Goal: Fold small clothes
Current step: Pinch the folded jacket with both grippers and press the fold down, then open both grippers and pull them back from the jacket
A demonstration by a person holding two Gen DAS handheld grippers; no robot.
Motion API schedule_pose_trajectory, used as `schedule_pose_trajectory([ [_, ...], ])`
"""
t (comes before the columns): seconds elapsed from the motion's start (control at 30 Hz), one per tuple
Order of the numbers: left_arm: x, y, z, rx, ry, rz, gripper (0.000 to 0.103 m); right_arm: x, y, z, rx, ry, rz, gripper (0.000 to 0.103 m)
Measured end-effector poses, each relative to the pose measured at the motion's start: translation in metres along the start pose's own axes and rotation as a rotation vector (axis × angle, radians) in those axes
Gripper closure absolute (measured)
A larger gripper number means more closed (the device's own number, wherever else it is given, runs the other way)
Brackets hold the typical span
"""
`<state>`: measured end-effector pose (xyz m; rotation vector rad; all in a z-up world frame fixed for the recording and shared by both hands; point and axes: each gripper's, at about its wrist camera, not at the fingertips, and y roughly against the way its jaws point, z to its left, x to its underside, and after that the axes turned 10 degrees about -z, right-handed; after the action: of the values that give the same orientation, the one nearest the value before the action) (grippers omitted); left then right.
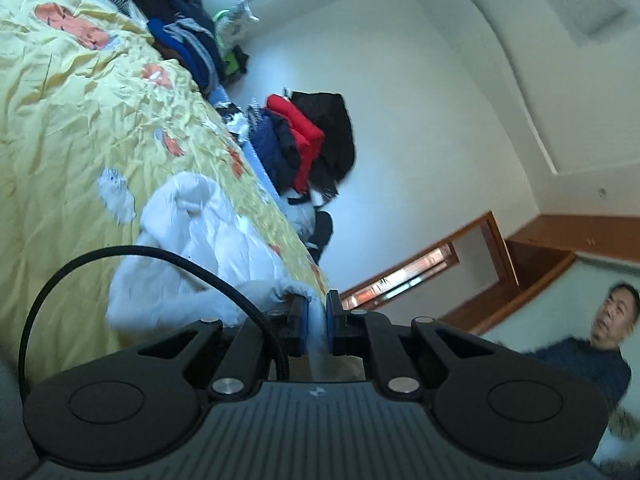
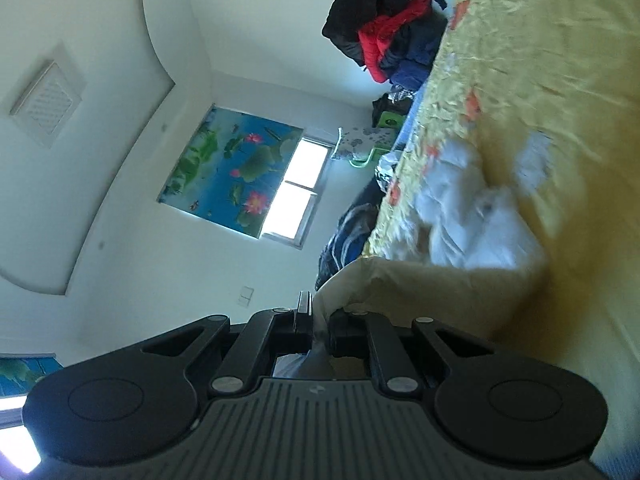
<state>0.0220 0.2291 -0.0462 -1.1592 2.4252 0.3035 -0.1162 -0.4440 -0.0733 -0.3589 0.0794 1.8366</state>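
Note:
A white garment [image 1: 208, 248] lies bunched on the yellow patterned bedspread [image 1: 68, 112]. My left gripper [image 1: 317, 322] is shut on an edge of this white garment, cloth pinched between its blue pads. In the right wrist view my right gripper [image 2: 320, 326] is shut on a cream, pale yellow cloth [image 2: 432, 296] that is lifted and hangs in front of the camera. Beyond it the white garment [image 2: 472, 216] lies on the bedspread [image 2: 540, 60]. Both views are tilted sideways.
Piles of dark, blue and red clothes [image 1: 308, 136] lie along the far edge of the bed, also in the right wrist view [image 2: 384, 28]. A person [image 1: 600, 340] stands at the right. A window with a lotus blind [image 2: 256, 172] is on the far wall.

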Motion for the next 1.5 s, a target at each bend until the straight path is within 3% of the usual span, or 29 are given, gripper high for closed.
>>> schedule_pose_trajectory([
  [0.17, -0.027, -0.050, 0.012, -0.038, 0.030, -0.040, 0.097, -0.022, -0.056, -0.009, 0.054, -0.020, -0.005, 0.090],
  [0.4, -0.056, -0.123, 0.032, -0.120, 0.046, -0.042, 0.097, -0.048, -0.122, -0.042, 0.197, -0.116, -0.013, 0.090],
  [0.7, -0.064, -0.181, 0.076, -0.216, 0.099, -0.020, 0.097, -0.063, -0.151, -0.075, 0.293, -0.165, -0.043, 0.090],
  [0.83, -0.059, -0.196, 0.094, -0.234, 0.134, -0.039, 0.096, -0.065, -0.155, -0.103, 0.321, -0.223, -0.084, 0.082],
  [0.97, -0.056, -0.195, 0.102, -0.249, 0.138, -0.058, 0.095, -0.067, -0.150, -0.108, 0.332, -0.165, -0.164, 0.067],
  [1.07, -0.059, -0.182, 0.102, -0.214, 0.166, -0.084, 0.088, -0.070, -0.137, -0.092, 0.366, -0.040, -0.243, 0.057],
  [1.13, -0.061, -0.170, 0.097, -0.192, 0.176, -0.131, 0.073, -0.068, -0.134, -0.070, 0.374, 0.111, -0.234, 0.057],
  [1.2, -0.063, -0.154, 0.082, -0.220, 0.107, -0.227, 0.036, -0.057, -0.136, -0.042, 0.390, 0.291, -0.198, 0.057],
  [1.3, -0.060, -0.141, 0.051, -0.284, -0.056, -0.304, 0.032, -0.026, -0.146, 0.002, 0.420, 0.634, -0.103, 0.056],
  [1.4, -0.040, -0.153, 0.014, -0.339, -0.264, -0.243, 0.032, 0.014, -0.167, 0.035, 0.414, 0.917, 0.018, 0.056],
  [1.5, -0.011, -0.175, -0.014, -0.334, -0.422, -0.151, 0.032, 0.039, -0.196, 0.050, 0.402, 1.034, 0.100, 0.056],
])
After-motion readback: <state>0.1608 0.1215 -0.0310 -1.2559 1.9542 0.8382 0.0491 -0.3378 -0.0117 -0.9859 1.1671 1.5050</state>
